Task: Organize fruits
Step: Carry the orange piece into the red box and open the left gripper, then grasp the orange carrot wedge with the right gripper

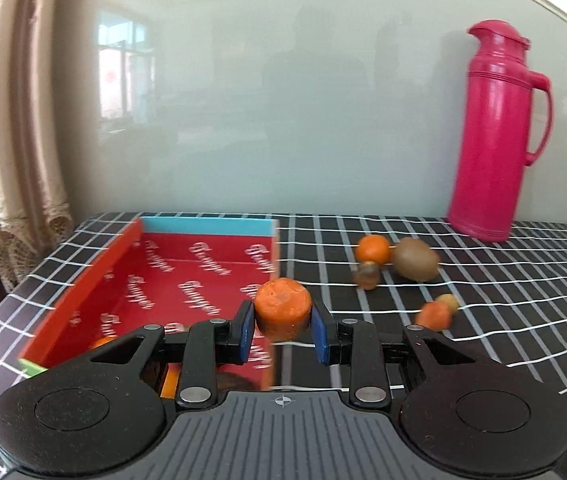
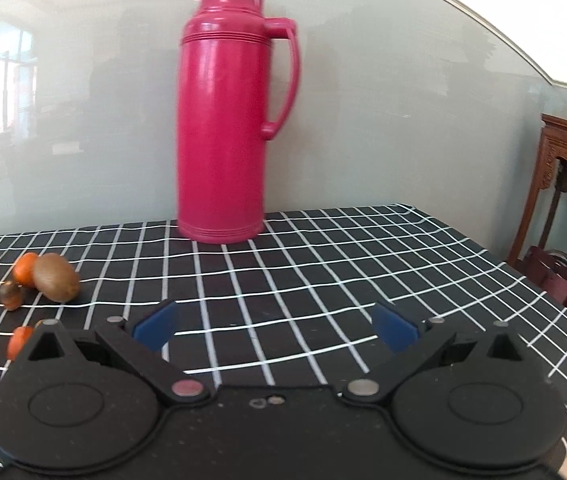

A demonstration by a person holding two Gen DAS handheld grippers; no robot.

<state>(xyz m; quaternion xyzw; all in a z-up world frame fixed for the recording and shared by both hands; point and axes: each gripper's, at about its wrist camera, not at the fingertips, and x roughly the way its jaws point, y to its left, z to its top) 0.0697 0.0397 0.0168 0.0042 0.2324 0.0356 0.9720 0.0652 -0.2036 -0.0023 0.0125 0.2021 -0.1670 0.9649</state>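
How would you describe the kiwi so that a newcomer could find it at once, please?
Start at the tall pink flask standing at the back of the checked table. Toward the red box lies a small cluster of fruit. The kiwi is its largest piece: brown, fuzzy and egg-shaped, touching an orange.

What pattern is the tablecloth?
Black with a white grid, the tablecloth shows best in the right wrist view.

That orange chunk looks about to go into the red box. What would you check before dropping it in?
1. Left tool pinches the orange chunk on both sides: ok.
2. Chunk above the red box: not ok, it hangs at the right wall.
3. Free floor in the box: ok.
4. Right tool open, empty: ok.
5. Kiwi and other fruits outside the box: ok.
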